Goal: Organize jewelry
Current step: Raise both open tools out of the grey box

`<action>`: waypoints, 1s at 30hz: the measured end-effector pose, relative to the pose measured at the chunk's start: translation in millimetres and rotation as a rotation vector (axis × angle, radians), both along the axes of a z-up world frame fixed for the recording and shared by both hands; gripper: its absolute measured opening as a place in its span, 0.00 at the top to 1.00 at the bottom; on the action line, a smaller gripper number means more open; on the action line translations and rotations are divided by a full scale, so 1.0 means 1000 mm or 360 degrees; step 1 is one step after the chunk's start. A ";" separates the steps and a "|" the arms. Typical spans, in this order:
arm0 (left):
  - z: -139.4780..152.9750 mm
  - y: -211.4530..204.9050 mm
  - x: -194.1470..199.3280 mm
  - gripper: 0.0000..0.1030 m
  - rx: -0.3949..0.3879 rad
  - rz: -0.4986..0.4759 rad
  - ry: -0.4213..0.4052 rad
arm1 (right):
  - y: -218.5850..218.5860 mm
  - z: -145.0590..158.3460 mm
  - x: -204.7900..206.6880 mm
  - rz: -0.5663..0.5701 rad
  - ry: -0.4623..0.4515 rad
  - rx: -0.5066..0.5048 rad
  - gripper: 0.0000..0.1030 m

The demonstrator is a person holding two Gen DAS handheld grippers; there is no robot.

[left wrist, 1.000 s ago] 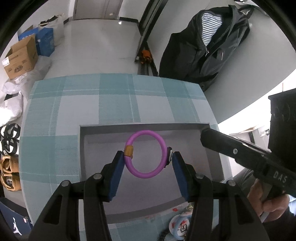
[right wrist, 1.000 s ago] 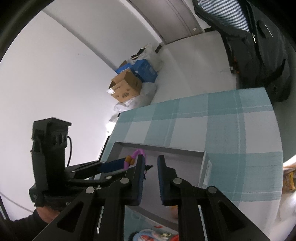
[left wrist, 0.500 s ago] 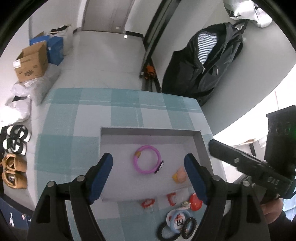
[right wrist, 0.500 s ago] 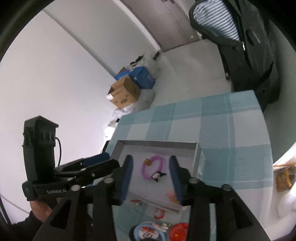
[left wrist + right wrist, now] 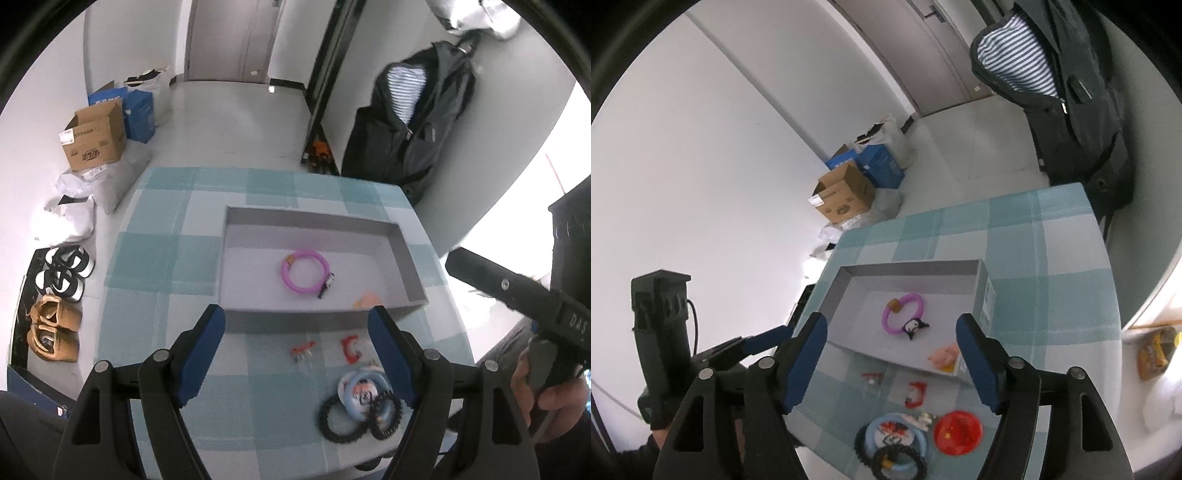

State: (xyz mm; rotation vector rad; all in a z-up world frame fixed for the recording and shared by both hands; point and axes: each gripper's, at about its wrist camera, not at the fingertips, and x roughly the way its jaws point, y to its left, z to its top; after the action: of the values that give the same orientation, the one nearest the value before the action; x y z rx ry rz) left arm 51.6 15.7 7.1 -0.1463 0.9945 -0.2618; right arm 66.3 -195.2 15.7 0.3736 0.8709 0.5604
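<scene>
A purple ring bracelet with a black charm lies flat in the grey tray. A pink-orange piece sits near the tray's front right corner. My left gripper hovers open above the tray's near wall, holding nothing. In the right wrist view the bracelet, charm and pink piece lie in the tray. My right gripper has its jaws opening, with nothing between them.
On the checked cloth in front of the tray lie two small red clips, a blue round piece, black coil ties and a red disc. Boxes, shoes and a dark jacket stand around the table.
Both grippers opened wide and drew back and up from the tray. The purple bracelet, earlier between the left fingers, now lies loose in the tray.
</scene>
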 end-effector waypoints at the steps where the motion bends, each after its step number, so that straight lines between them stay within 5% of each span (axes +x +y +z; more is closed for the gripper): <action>1: -0.001 -0.002 -0.003 0.26 0.0003 -0.0012 0.0002 | -0.003 -0.001 -0.003 -0.0014 0.0004 0.0008 0.23; 4: -0.006 -0.003 -0.009 0.26 0.0061 0.0012 0.0002 | -0.011 -0.005 -0.013 -0.0039 -0.0016 0.0049 0.14; 12: -0.020 -0.007 -0.017 0.26 0.0031 0.0028 0.0066 | -0.029 -0.038 -0.043 -0.0063 0.0067 -0.0001 0.08; 15: -0.026 -0.007 -0.025 0.15 0.0008 0.0054 0.0103 | -0.028 -0.041 -0.045 -0.0043 0.0102 -0.0122 0.08; 23: -0.042 0.000 -0.025 0.15 0.0002 0.0107 0.0161 | -0.010 -0.060 -0.060 0.0041 0.0081 -0.0527 0.10; 30: -0.044 0.003 -0.023 0.15 0.0001 0.0121 0.0162 | 0.013 -0.069 -0.063 0.0122 0.0034 -0.0731 0.17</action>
State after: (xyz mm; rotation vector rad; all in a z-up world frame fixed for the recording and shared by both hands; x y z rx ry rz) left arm 28.9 18.7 -37.2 -0.1982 1.0873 -0.1862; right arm 3.0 -182.6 -53.2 -0.0719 1.0071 0.4109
